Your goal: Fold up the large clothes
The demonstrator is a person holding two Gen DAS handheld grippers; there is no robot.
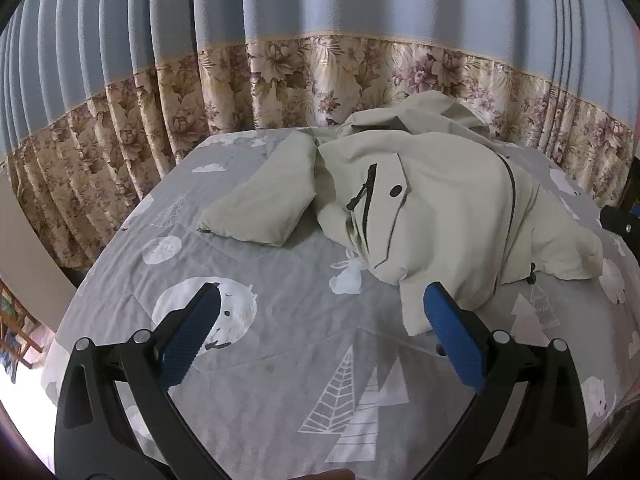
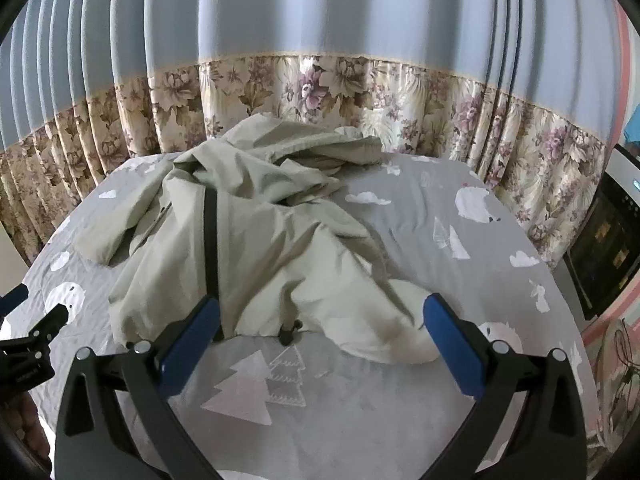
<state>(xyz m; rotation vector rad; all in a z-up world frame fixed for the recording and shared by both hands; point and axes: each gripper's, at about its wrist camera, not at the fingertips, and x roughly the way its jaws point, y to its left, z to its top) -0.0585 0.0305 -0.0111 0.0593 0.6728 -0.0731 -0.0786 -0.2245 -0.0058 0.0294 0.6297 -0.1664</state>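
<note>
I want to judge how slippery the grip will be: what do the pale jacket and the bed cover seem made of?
The jacket looks like thin, smooth woven synthetic, perhaps nylon: matte pale green, crisp creases, black taped zippers. The bed cover looks like soft printed cotton: grey, fine wrinkles, no shine. Neither is certain from looks alone.

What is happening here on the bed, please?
A person holds a two-finger gripper in each hand over a bed with a grey patterned sheet. A pale green jacket lies crumpled on it, not yet folded. The left gripper and the right gripper are both open and hold nothing, each near the jacket's closest edge.
</note>
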